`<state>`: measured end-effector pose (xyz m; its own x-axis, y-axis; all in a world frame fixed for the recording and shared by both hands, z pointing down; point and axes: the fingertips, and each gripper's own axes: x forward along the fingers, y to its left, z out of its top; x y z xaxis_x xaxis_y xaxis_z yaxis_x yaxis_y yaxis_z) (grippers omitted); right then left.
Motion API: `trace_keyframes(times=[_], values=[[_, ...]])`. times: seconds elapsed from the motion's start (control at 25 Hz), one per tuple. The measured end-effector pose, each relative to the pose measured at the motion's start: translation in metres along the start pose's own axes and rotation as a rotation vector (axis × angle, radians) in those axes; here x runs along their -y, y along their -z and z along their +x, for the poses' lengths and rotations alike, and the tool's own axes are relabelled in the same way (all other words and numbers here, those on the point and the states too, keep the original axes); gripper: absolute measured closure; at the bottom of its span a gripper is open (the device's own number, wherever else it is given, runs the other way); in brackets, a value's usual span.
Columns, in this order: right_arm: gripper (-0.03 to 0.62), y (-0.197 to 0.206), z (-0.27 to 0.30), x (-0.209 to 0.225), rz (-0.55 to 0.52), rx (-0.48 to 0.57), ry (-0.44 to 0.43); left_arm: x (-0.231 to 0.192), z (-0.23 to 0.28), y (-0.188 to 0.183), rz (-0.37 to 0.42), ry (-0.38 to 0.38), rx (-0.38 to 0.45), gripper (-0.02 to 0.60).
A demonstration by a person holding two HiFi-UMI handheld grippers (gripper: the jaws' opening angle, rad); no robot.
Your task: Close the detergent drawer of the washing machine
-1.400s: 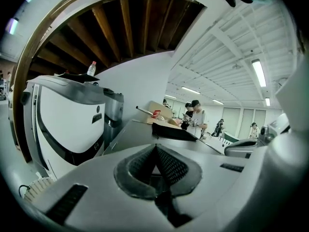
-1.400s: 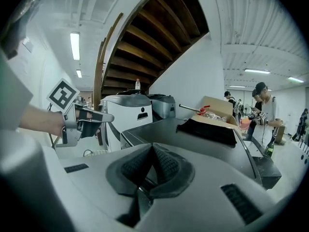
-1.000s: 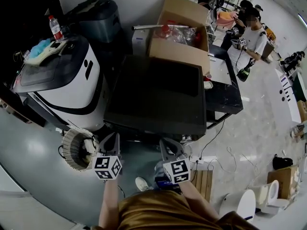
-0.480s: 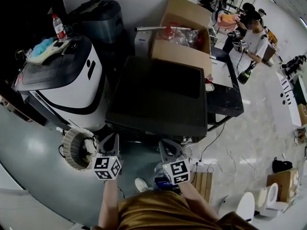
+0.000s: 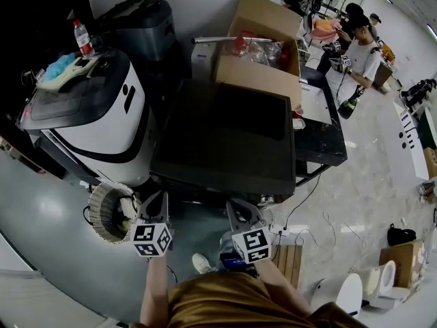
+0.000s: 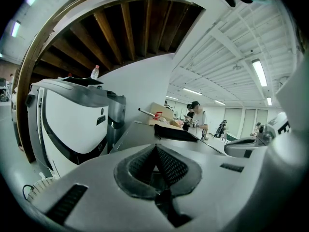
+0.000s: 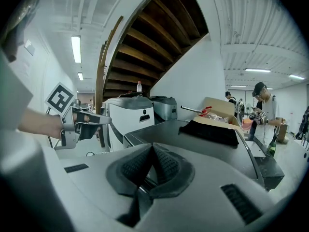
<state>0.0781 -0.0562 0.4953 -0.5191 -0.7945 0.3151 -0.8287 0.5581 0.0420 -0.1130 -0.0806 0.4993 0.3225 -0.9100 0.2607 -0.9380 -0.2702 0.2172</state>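
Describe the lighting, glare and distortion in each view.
Head view: fisheye bend, black corners, soft glare on the floor, the dark machine top nearly featureless. Left gripper view: heavy barrel distortion, bright ceiling light. Right gripper view: same curvature, dark vignette, ceiling lamp blown out.

left gripper: held low before the body, pointing forward; jaws pressed together, nothing between them
right gripper: level with the left, a clear gap apart; jaws also together, empty
left forearm: bare, stretched forward
right forearm: bare, angled inward
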Motion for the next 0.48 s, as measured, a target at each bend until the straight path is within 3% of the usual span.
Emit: trace_keyframes(times=[0.48], values=[[0.582, 0.0033, 0.0029, -0.0002, -0.002, -0.009, 0.001, -0.0032, 0.0022, 0.0036, -0.01, 0.001, -0.006, 0.557]])
